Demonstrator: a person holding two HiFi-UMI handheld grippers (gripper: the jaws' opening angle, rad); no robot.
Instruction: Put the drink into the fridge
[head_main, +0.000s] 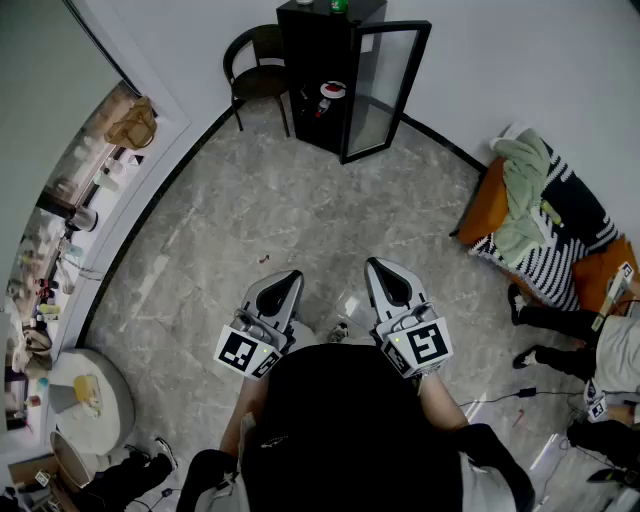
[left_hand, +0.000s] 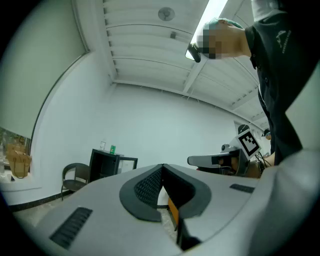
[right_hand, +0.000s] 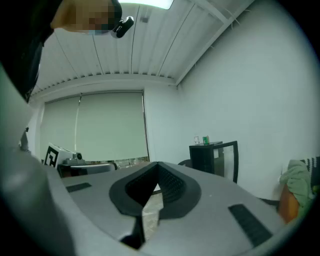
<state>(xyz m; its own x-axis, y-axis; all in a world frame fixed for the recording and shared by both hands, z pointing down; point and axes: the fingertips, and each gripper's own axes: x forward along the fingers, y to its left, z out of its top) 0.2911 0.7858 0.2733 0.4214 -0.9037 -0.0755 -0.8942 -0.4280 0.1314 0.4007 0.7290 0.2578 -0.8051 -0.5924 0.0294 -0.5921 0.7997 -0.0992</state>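
Far left, a tan bag (head_main: 132, 125) sits on a cluttered ledge along the wall, and a round pale stool (head_main: 95, 405) stands lower down near the person's feet. Further along the back wall is a dark chair (head_main: 258, 65), just beside a black fridge (head_main: 318, 60). The drink (head_main: 339, 5), a green can, stands on top of the fridge. It is upright with its long axis vertical, and a small clear thing (left_hand: 102, 145) stands beside it. The fridge's glass door (head_main: 385, 90) is swung wide open on the right of the opening, and something red and white (head_main: 330, 92) shows on a shelf inside. Well apart from the fridge, the person holds both tools level and aimed that way. The left gripper (head_main: 295, 275) has its claw closed tight on itself with nothing held, and the right gripper (head_main: 373, 263) is also pinched together and empty. Between them and the fridge lies a stretch of marbled grey floor (head_main: 250, 220) with one small dark speck (head_main: 263, 259) on it. To the right is an orange sofa (head_main: 487, 205) heaped with a green cloth (head_main: 522, 190) and a striped blanket (head_main: 560, 230). Another person's legs (head_main: 560, 320) stretch out beside it.
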